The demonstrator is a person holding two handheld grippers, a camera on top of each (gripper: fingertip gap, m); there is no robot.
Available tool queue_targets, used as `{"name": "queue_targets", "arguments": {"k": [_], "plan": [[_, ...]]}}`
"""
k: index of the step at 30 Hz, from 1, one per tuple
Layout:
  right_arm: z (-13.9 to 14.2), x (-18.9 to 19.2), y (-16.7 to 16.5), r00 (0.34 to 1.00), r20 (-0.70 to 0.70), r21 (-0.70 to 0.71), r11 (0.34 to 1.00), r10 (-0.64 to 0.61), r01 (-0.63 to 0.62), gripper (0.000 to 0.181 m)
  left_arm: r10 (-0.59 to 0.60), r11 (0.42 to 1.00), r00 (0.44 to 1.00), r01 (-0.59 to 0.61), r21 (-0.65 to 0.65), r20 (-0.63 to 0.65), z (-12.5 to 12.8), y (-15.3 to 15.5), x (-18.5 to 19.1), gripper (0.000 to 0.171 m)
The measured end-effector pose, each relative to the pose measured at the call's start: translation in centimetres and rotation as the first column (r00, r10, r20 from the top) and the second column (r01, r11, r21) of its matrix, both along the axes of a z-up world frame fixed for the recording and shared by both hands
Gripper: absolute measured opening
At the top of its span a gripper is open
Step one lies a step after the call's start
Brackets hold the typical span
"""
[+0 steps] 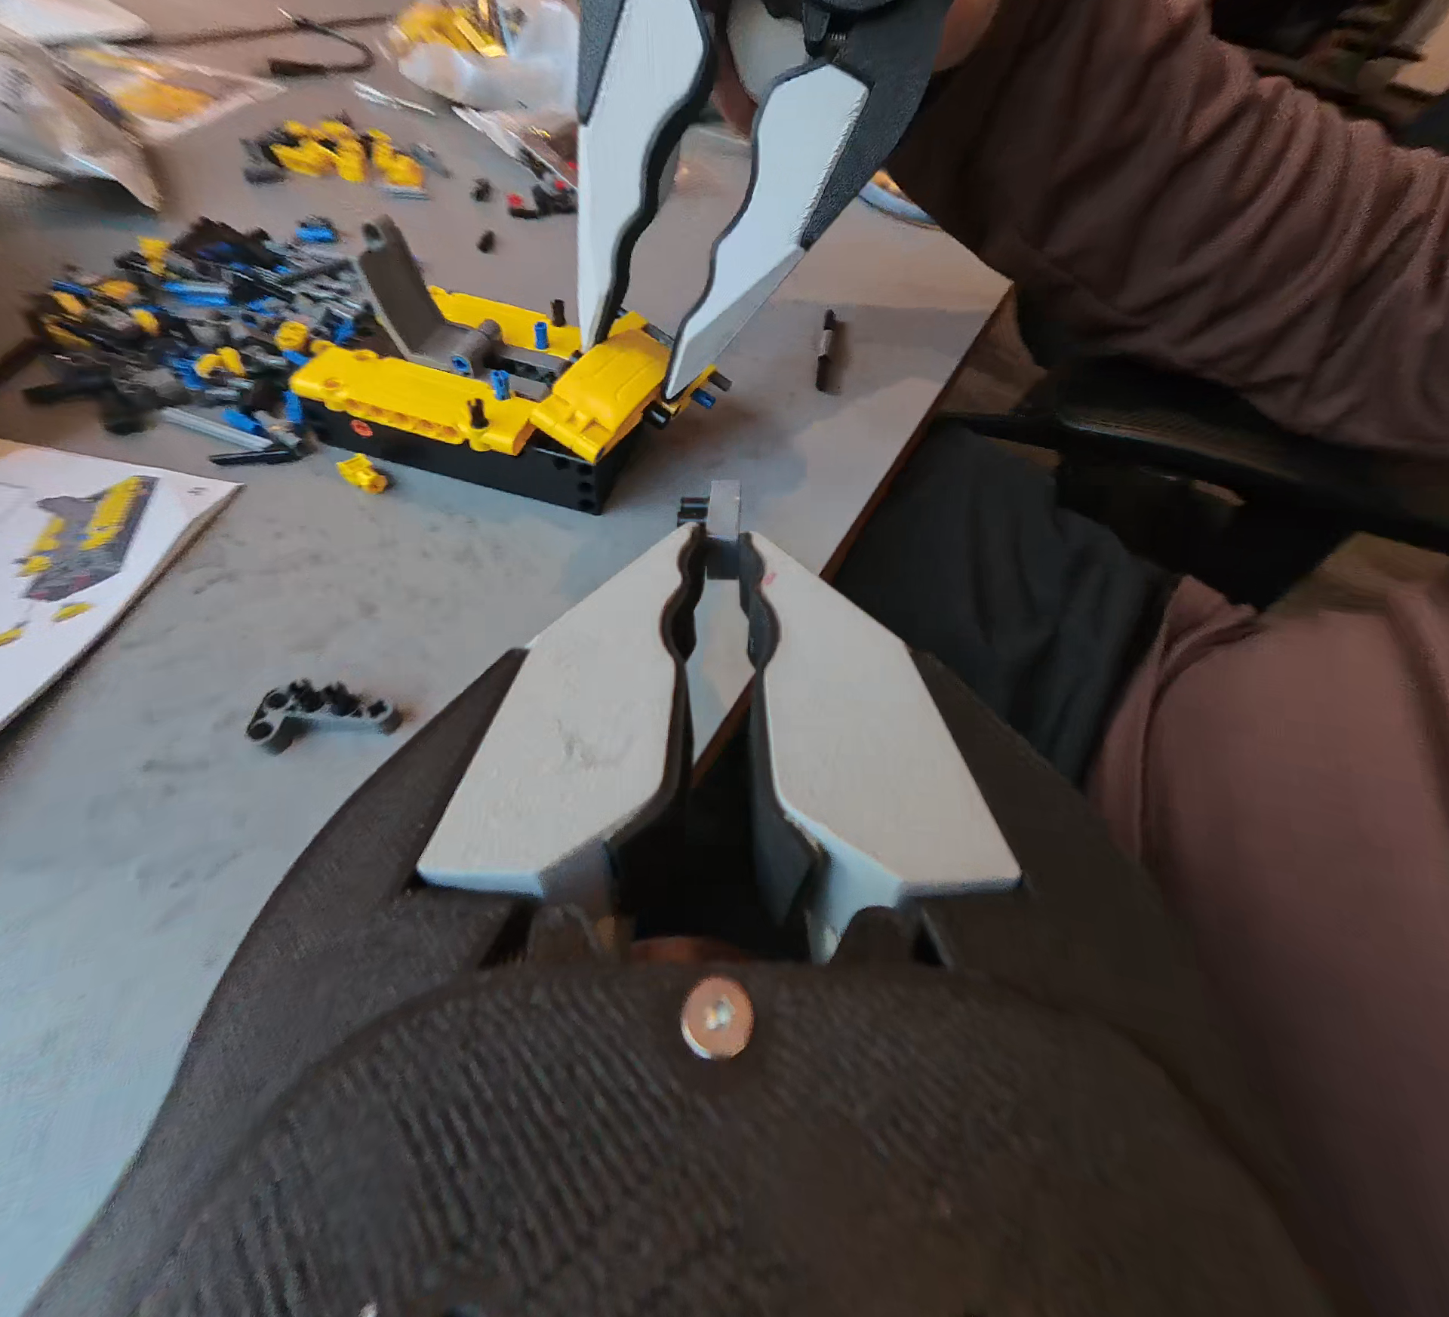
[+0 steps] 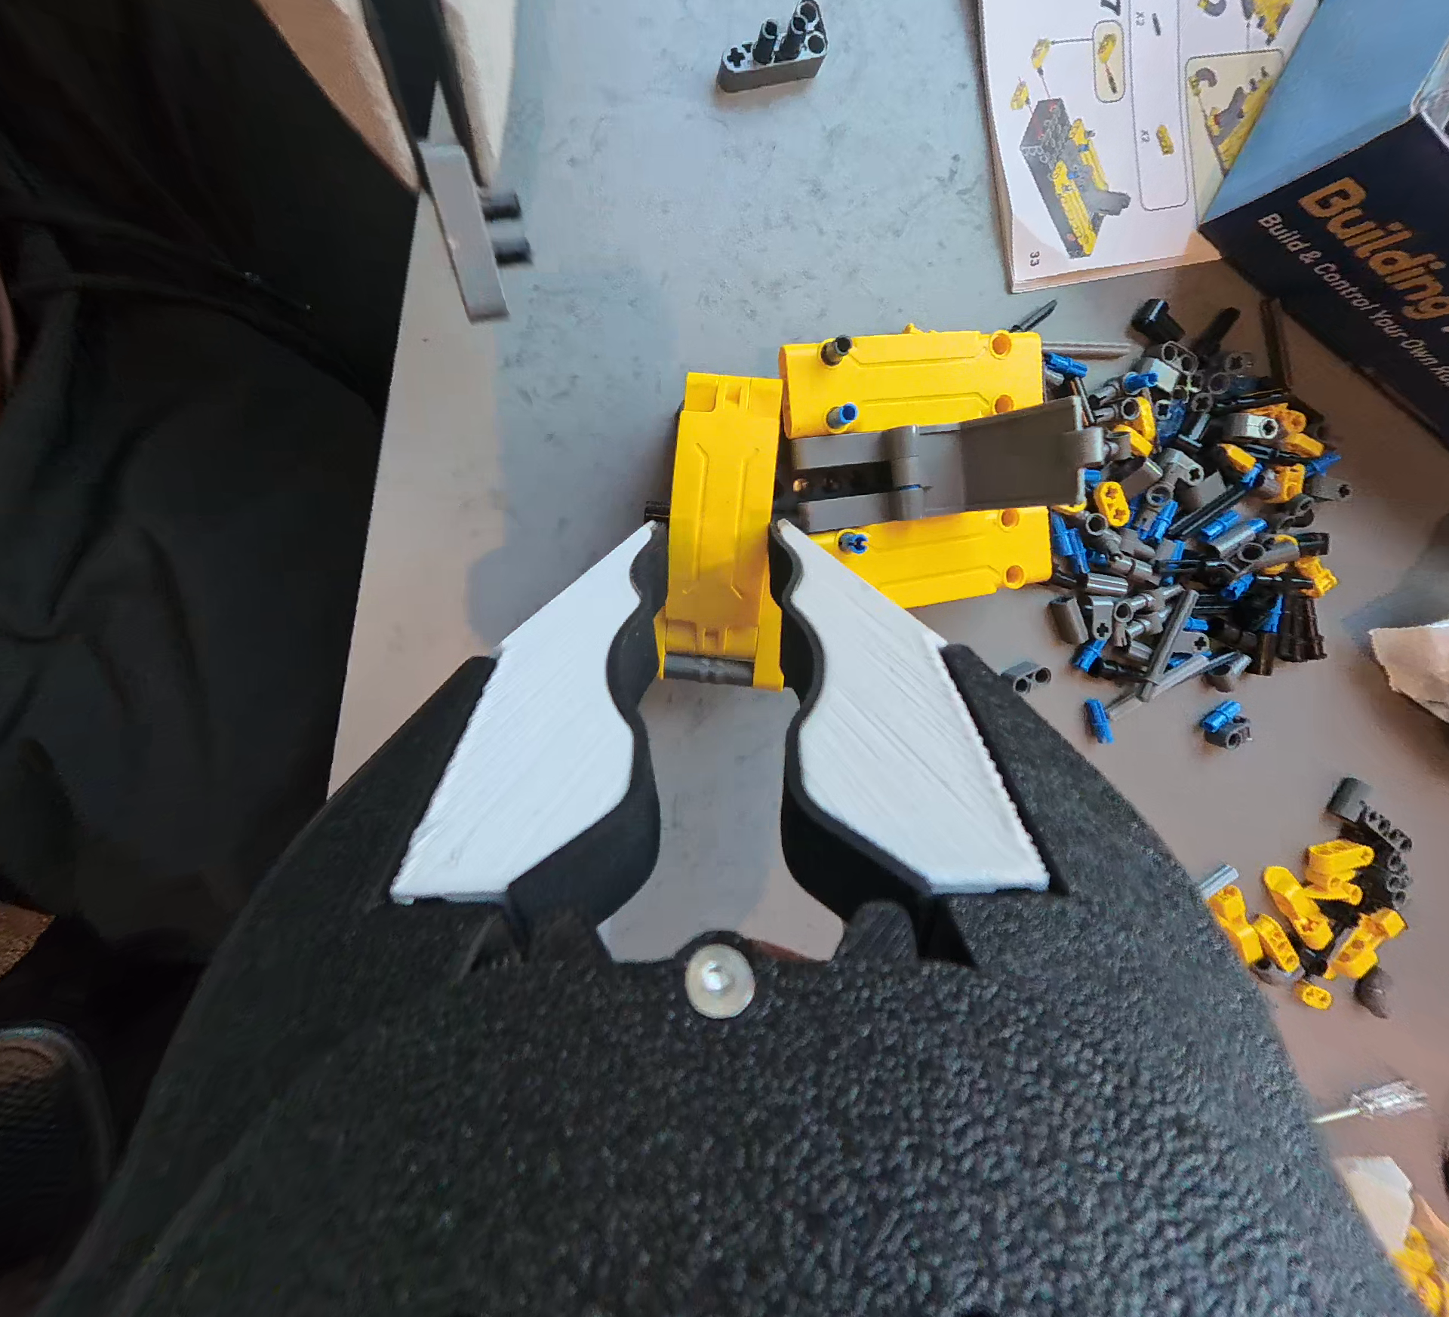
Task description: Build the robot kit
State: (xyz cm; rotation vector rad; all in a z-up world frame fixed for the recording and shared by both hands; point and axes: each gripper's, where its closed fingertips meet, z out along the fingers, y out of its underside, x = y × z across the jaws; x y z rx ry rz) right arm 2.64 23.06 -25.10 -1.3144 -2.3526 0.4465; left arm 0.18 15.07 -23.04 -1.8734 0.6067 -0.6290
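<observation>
Each hand-held gripper [image 1: 720, 538] [image 2: 713, 534] has a textured black body, pale grey wavy-edged fingers and a silver screw. The person wears a brown sleeve [image 1: 1176, 197].

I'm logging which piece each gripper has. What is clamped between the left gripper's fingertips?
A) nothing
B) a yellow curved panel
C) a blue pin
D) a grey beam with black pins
D: in the left wrist view the left gripper is shut on a grey beam with black pins, held just off the table edge; the yellow curved panel sits between the right gripper's fingers instead.
</observation>
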Motion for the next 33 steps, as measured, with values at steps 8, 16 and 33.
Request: {"name": "queue_targets", "arguments": {"k": [8, 16, 33], "plan": [[0.1, -0.4, -0.3, 0.998, -0.012, -0.112, 0.992, 0.054, -0.055, 0.025, -0.166, 0.985, 0.982, 0.161, -0.059, -0.094, -0.7, 3.0, 1.8, 0.005], [-0.1, -0.3, -0.5, 0.996, 0.005, -0.189, 0.978, 0.085, -0.083, 0.025, -0.162, 0.987, 0.969, 0.160, -0.028, -0.187, -1.0, 3.9, 1.9, 0.005], [0.1, 0.5, 0.9, 0.997, 0.018, 0.028, 0.997, 0.070, -0.070, 0.024, -0.115, 0.993, 0.966, 0.111, -0.031, -0.233, -1.8, 3.8, 1.3, 0.005]]}}
